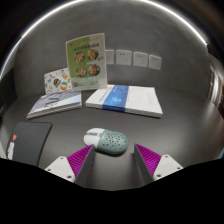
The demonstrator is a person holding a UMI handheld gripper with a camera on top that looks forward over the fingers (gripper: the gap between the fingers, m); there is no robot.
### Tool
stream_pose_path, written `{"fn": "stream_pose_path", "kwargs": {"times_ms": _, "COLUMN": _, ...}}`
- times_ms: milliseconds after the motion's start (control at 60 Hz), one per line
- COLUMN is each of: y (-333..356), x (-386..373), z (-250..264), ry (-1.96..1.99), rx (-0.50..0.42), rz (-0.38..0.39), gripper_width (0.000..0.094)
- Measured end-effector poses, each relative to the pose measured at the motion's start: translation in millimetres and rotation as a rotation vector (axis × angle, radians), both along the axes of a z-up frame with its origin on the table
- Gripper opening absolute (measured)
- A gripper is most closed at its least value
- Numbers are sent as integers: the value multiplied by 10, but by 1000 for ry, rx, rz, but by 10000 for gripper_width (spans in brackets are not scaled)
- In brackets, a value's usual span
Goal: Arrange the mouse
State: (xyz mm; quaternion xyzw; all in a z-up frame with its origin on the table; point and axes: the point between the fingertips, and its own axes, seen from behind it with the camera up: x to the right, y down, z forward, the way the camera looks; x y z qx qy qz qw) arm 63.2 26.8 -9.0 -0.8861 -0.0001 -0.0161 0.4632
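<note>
A small mouse with a pale green, speckled back and a white front end lies on the grey desk, long side across my view. It sits just ahead of my fingers, level with their tips. My gripper is open, its two magenta pads spread wide on either side, not touching the mouse.
A dark mouse pad lies to the left. Behind the mouse are a white-and-blue book, a booklet and upright picture cards against the wall. Wall sockets sit further back.
</note>
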Motion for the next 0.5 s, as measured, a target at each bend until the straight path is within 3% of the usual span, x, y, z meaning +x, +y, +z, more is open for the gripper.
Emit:
{"fn": "stream_pose_path", "kwargs": {"times_ms": 133, "y": 367, "x": 65, "z": -11, "ry": 30, "rx": -30, "rz": 101, "gripper_width": 846}}
{"fn": "stream_pose_path", "kwargs": {"times_ms": 333, "y": 768, "x": 38, "z": 3, "ry": 35, "rx": -37, "rz": 161, "gripper_width": 848}}
{"fn": "stream_pose_path", "kwargs": {"times_ms": 450, "y": 832, "x": 65, "z": 2, "ry": 34, "rx": -15, "rz": 132, "gripper_width": 544}}
{"fn": "stream_pose_path", "kwargs": {"times_ms": 500, "y": 842, "x": 77, "z": 4, "ry": 42, "rx": -5, "rz": 107, "gripper_width": 508}}
